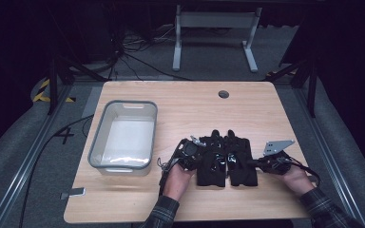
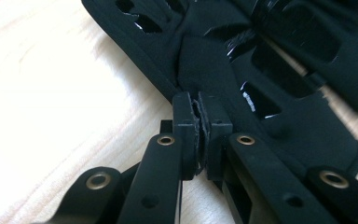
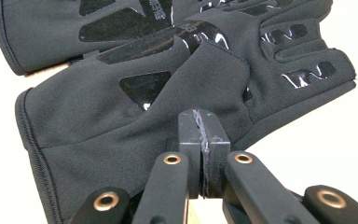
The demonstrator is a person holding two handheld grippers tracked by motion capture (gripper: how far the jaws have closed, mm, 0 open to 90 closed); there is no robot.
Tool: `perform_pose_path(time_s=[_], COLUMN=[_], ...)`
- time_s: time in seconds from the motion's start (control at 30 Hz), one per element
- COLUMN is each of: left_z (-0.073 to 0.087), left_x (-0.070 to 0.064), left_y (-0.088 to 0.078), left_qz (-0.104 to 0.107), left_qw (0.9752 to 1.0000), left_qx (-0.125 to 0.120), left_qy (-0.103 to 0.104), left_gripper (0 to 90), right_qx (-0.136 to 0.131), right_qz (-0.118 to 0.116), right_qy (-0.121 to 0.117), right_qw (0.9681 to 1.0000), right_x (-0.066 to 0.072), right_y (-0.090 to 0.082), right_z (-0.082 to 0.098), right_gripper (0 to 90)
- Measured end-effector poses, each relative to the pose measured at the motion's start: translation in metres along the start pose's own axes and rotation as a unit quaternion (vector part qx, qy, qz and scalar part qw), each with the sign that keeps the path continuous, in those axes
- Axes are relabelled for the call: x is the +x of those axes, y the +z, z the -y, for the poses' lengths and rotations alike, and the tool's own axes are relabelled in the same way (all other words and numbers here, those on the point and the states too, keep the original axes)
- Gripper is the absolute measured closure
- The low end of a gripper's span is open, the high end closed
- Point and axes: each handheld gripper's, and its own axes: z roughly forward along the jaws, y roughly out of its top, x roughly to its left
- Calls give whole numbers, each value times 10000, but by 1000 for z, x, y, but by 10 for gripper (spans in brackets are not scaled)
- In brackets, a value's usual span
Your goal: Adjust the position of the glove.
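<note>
Two black gloves lie flat and side by side on the wooden counter, near its front edge, cuffs toward the person and fingers pointing away. The left glove and the right glove touch along their inner edges. Both carry glossy black patches on the backs and fingers.

The left gripper comes in from the left, held by the left hand, and meets the outer edge of the left glove. In the left gripper view, its jaws are pressed together on a fold of that glove's fabric, which puckers up between the pads.

The right gripper, held by the right hand, reaches the outer edge of the right glove; a grey three-cornered plate stands on top of it. In the right gripper view, its jaws are together at the glove's edge, with the cloth rising to them; whether they pinch the fabric or only touch it cannot be told.

A clear plastic bin with a grey rim sits on the left part of the counter, well apart from the gloves. A round hole shows near the counter's far edge.
</note>
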Motion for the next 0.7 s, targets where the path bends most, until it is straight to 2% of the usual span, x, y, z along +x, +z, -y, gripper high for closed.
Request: perform_pose_path(time_s=[0.2, 0.4, 0.7], left_z=[-4, -9, -15], left_x=[0, 0, 1], left_y=[-11, -18, -24], left_qz=[106, 239, 374], left_qw=[9994, 9973, 9952], left_qx=[-330, -669, -871], left_qy=[-63, -158, -230], left_gripper=[871, 872, 872], right_qx=[-4, -4, -8], right_qz=[-8, -11, -24], right_qy=[4, 4, 8], right_qw=[10000, 10000, 10000], right_x=[0, 0, -1], right_y=[0, 0, 1], right_z=[0, 0, -1], right_gripper=[900, 900, 900])
